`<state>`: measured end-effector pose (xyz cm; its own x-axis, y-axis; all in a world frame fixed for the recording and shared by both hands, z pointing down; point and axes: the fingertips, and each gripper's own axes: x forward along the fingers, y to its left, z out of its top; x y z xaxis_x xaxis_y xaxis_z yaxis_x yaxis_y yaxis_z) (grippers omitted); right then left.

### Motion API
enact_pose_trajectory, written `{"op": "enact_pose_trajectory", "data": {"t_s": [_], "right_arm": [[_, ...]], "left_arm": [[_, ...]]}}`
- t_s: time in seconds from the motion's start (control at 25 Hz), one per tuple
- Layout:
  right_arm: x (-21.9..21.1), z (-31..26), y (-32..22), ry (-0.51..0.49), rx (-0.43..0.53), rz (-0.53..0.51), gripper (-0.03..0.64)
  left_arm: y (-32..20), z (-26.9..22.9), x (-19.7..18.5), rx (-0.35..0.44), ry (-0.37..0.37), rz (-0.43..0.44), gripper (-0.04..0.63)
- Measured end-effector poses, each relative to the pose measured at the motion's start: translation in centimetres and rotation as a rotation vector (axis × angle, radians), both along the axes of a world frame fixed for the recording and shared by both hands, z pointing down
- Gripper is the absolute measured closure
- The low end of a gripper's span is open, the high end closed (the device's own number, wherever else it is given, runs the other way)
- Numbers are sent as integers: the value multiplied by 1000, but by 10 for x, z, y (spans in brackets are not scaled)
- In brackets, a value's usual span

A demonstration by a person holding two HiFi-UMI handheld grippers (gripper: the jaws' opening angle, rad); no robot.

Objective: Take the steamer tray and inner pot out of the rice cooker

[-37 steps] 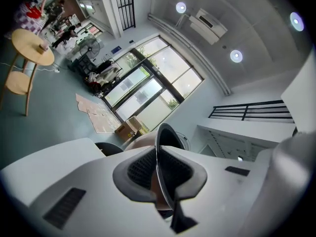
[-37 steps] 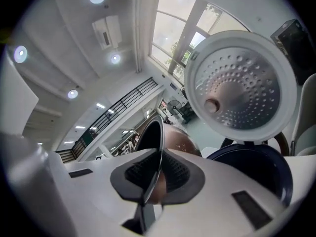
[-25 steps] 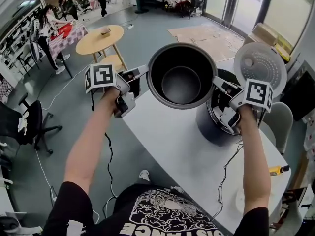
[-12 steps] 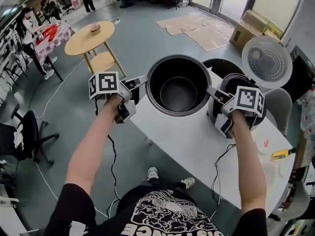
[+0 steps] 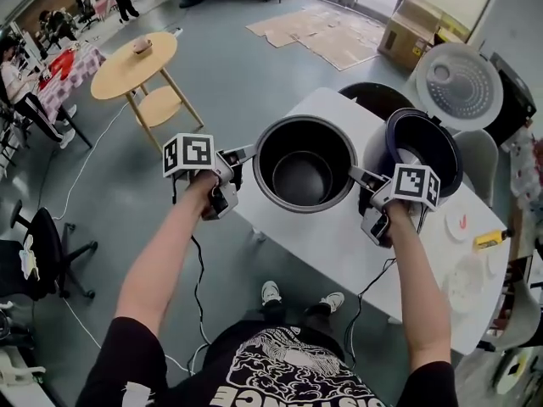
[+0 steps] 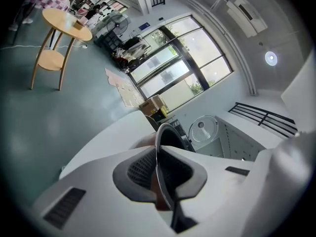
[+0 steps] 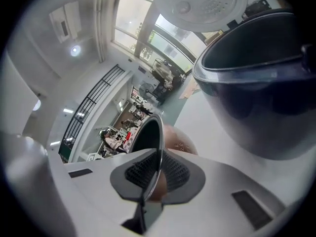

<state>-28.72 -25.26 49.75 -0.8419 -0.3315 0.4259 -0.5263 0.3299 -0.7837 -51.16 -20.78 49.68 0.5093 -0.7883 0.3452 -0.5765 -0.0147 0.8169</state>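
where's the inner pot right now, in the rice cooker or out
Out. The left tool and right tool clamp the inner pot by its rim, beside the open rice cooker.

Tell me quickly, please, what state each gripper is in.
The left gripper is shut on the inner pot rim.
The right gripper is shut on its opposite rim.

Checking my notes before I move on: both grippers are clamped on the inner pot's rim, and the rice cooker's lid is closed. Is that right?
Not quite. The lid of the rice cooker stands open, not closed, as the head view shows. The rest holds: the left gripper and the right gripper are both clamped on the rim of the inner pot.
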Motion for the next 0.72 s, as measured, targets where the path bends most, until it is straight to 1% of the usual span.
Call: {"op": "enact_pose_trajectory", "data": {"t_s": [0.2, 0.4, 0.6, 0.72], "right_arm": [[8, 29, -2, 24, -43, 26, 569], [10, 45, -4, 44, -64, 42, 566], [13, 52, -3, 50, -71, 54, 563], [13, 52, -3, 62, -60, 53, 561]], "left_arm": [[-5, 24, 8, -47, -22, 28, 566], [-9, 36, 9, -75, -37, 49, 566], [-11, 39, 11, -83, -18, 60, 566], [-13, 38, 12, -80, -23, 67, 565]]}}
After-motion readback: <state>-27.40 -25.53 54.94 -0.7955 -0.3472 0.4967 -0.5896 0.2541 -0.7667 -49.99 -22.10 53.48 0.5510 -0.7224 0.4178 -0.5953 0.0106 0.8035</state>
